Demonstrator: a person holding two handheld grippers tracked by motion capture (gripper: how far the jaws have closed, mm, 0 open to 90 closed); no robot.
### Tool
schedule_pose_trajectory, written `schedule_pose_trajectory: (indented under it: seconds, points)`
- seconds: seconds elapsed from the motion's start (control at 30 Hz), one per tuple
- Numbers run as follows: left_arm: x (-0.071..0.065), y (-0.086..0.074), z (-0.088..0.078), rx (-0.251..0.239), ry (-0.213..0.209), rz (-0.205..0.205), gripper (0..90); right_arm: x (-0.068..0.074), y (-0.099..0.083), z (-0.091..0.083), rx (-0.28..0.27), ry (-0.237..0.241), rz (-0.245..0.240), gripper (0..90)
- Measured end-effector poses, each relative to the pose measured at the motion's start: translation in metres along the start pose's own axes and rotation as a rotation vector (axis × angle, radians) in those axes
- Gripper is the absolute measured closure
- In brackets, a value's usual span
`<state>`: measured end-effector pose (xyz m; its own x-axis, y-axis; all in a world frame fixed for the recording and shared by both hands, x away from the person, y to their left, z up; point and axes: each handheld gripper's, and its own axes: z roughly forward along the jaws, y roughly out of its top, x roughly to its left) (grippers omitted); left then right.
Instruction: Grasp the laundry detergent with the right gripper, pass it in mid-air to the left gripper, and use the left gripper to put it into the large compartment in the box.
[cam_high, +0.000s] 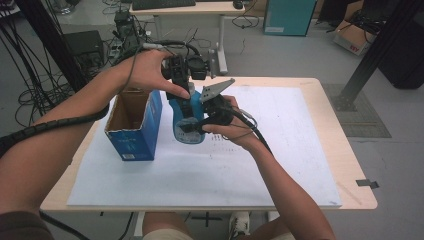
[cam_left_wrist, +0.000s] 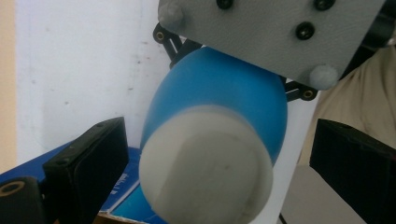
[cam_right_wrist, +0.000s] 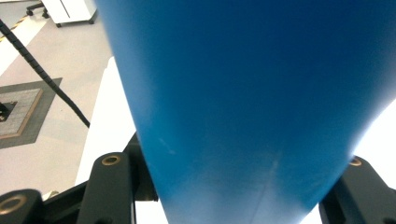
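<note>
The right gripper (cam_high: 192, 125) is clamped tight on a blue bottle (cam_high: 186, 117) with a white cap (cam_left_wrist: 205, 163), holding it in the air above the white sheet (cam_high: 280, 150) on the counter (cam_high: 345, 165), just to the right of an open blue cardboard box (cam_high: 135, 125); in the right gripper view the bottle's blue body sits squeezed between the two black jaws. The left gripper (cam_high: 182, 80) hovers right above the bottle with its jaws spread wide on either side of the white cap and not touching it, so it holds nothing.
</note>
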<state>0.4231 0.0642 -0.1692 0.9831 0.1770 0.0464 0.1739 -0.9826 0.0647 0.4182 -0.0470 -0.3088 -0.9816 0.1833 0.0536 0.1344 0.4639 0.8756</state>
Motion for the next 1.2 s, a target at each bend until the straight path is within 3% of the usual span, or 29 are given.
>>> schedule_pose_trajectory:
  seconds: [0.13,0.27,0.43,0.83,1.2]
  points:
    - [0.0014,-0.0003,-0.0005,-0.008,-0.003,0.001,4.9,-0.0012,0.0004,-0.0010,-0.002,0.015,0.010,42.3]
    - [0.0023,0.0026,0.0000,0.016,-0.015,0.007,4.9,-0.0027,0.0006,-0.0016,0.002,0.034,-0.006,42.3]
    - [0.0015,0.0052,0.0017,0.014,-0.022,0.012,4.9,-0.0048,0.0003,-0.0012,0.004,0.007,-0.024,42.3]
    - [0.0000,0.0034,0.0049,0.009,-0.035,0.017,5.2,0.0005,-0.0016,-0.0034,0.010,0.024,-0.027,42.3]
    - [0.0028,0.0043,0.0088,0.064,-0.063,0.035,5.1,0.0016,-0.0012,-0.0015,0.000,0.049,-0.032,42.3]
